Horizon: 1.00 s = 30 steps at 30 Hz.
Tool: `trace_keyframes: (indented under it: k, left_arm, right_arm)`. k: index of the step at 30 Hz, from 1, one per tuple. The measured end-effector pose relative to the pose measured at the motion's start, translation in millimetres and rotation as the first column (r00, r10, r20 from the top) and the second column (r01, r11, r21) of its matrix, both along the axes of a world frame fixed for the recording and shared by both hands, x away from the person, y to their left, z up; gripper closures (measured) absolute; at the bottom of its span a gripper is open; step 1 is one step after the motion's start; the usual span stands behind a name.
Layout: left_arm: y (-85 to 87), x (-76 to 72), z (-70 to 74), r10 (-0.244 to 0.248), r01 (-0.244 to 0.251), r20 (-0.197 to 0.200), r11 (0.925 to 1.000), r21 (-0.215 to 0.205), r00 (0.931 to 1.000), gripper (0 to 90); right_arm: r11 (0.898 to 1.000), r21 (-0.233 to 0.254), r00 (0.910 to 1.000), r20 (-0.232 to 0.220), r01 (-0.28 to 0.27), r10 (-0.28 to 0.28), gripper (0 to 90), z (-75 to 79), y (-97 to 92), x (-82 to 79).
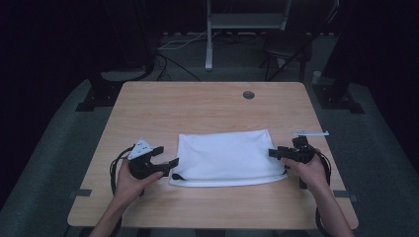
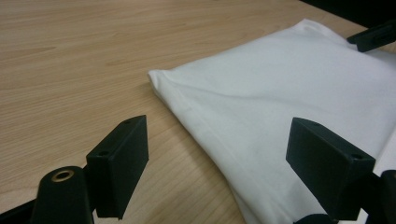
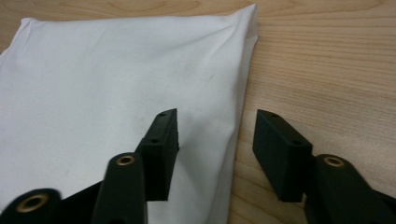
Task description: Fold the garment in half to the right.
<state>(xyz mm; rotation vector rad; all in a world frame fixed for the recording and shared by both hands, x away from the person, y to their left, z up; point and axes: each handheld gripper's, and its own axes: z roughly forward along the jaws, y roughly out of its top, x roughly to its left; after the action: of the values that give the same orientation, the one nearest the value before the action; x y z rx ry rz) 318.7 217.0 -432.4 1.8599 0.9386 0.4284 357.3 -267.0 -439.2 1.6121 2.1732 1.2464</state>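
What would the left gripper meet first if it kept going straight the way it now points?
Most likely the folded white cloth: the left gripper points at its near edge with jaws open, one over bare table, though its height above the cloth is unclear.

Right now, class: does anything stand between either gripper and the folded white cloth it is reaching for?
Nothing visible does. The left gripper stands open at the left edge of the white cloth, the right gripper open at its right edge. Bare table lies around the cloth; neither gripper's pads press on it.
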Motion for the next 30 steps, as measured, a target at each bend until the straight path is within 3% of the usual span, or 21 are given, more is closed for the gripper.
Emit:
trace_keyframes:
  k: [6, 12, 18, 30]
  left_arm:
    - [-0.7, -0.4, -1.5, 0.005, -0.005, 0.013, 0.9999, 0.010, 0.9999, 20.8]
    - [-1.1, 0.0, -3.8, 0.002, -0.003, 0.021, 0.9997, 0.023, 0.9998, 20.8]
    - [-2.0, 0.7, -5.2, -0.001, 0.000, 0.013, 0.9998, 0.022, 0.9999, 20.8]
    - [-2.7, 0.9, -5.3, -0.005, 0.005, 0.011, 0.9997, 0.024, 0.9999, 20.8]
  right_arm:
    - [1.000, -0.018, 0.9999, 0.009, -0.014, 0.014, 65.3, -0.8, 2.8, -0.6]
    - [0.999, -0.022, 0.9988, 0.032, -0.035, 0.036, 83.6, -4.8, 6.8, -2.8]
    - [0.999, -0.011, 0.9982, 0.034, -0.049, 0.049, 85.9, -2.9, 9.1, -1.9]
    - [0.990, 0.128, 0.9962, 0.068, -0.062, 0.053, 86.6, 16.2, 8.5, -0.6]
